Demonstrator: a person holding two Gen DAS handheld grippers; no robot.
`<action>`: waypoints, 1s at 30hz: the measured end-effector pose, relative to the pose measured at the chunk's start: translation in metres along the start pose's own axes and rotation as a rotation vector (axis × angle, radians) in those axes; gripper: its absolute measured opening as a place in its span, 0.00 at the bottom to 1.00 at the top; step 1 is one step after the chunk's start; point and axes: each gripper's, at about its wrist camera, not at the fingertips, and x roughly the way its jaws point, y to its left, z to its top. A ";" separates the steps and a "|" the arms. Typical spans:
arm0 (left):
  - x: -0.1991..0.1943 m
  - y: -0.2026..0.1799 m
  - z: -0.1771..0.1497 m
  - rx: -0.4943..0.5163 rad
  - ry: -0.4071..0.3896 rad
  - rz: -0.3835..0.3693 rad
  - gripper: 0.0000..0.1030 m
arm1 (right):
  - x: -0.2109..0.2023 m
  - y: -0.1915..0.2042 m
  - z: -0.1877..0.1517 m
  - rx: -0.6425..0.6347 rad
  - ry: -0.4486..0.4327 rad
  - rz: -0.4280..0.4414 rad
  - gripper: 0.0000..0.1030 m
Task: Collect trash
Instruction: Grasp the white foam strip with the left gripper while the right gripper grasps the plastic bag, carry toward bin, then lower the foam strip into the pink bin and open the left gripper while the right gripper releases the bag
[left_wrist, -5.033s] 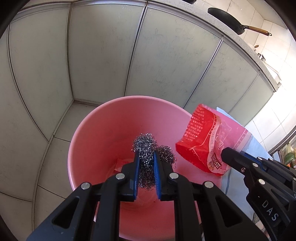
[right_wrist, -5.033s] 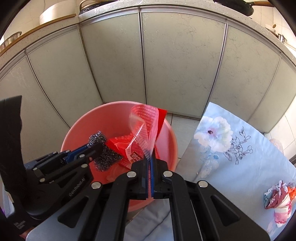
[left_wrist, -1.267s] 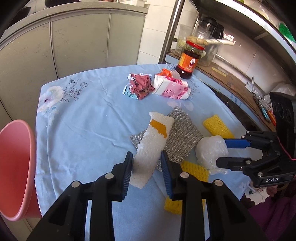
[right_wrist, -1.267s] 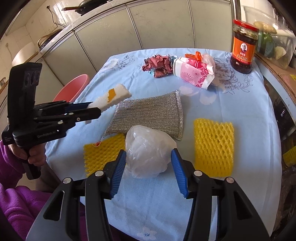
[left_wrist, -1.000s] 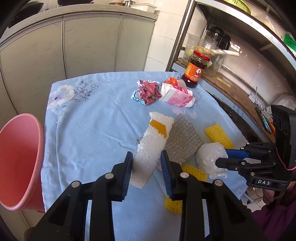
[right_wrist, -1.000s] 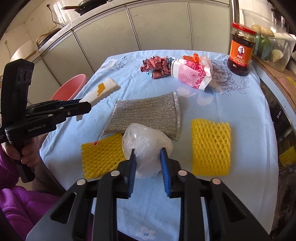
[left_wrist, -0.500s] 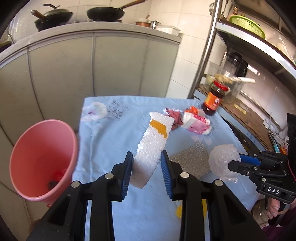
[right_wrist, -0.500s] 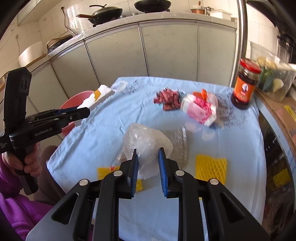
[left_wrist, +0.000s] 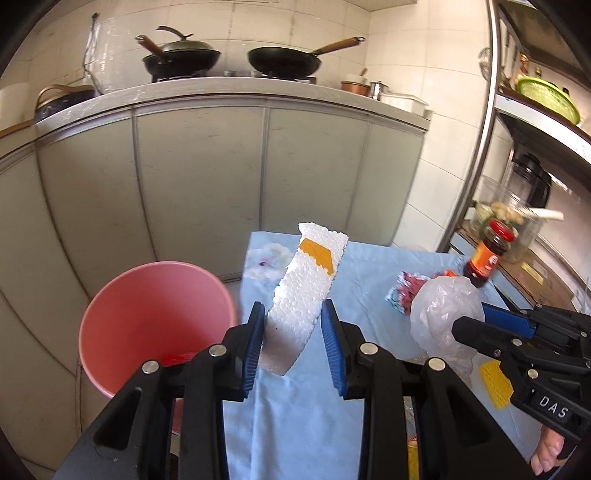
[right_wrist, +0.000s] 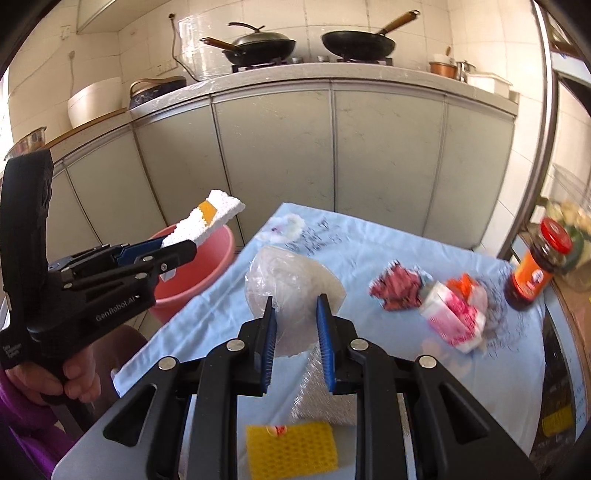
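My left gripper (left_wrist: 293, 328) is shut on a white foam strip (left_wrist: 304, 291) with an orange patch, held in the air above the table's left edge, just right of the pink bucket (left_wrist: 155, 317). The strip also shows in the right wrist view (right_wrist: 207, 219) over the bucket (right_wrist: 195, 273). My right gripper (right_wrist: 295, 317) is shut on a crumpled clear plastic bag (right_wrist: 288, 280), lifted above the blue tablecloth (right_wrist: 369, 251). The bag also shows in the left wrist view (left_wrist: 443, 314). Red trash (left_wrist: 177, 357) lies in the bucket's bottom.
On the cloth lie a red crumpled wrapper (right_wrist: 397, 288), a pink-white packet (right_wrist: 452, 314), a silver scouring cloth (right_wrist: 325, 398) and yellow foam nets (right_wrist: 291, 450). A sauce jar (right_wrist: 535, 266) stands at the right edge. Grey cabinets (left_wrist: 203, 177) stand behind the bucket.
Both grippers have lifted higher with their loads and swung left toward the bucket. The foam strip now stands closer to the bucket rim, and the bag is off the table.
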 end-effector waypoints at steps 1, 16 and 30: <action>0.001 0.003 0.001 -0.011 0.000 0.011 0.30 | 0.003 0.003 0.004 -0.005 -0.003 0.006 0.21; 0.009 0.071 0.001 -0.156 -0.015 0.162 0.30 | 0.066 0.057 0.042 -0.073 0.025 0.108 0.21; 0.036 0.161 -0.030 -0.318 0.083 0.281 0.30 | 0.150 0.118 0.051 -0.119 0.115 0.182 0.21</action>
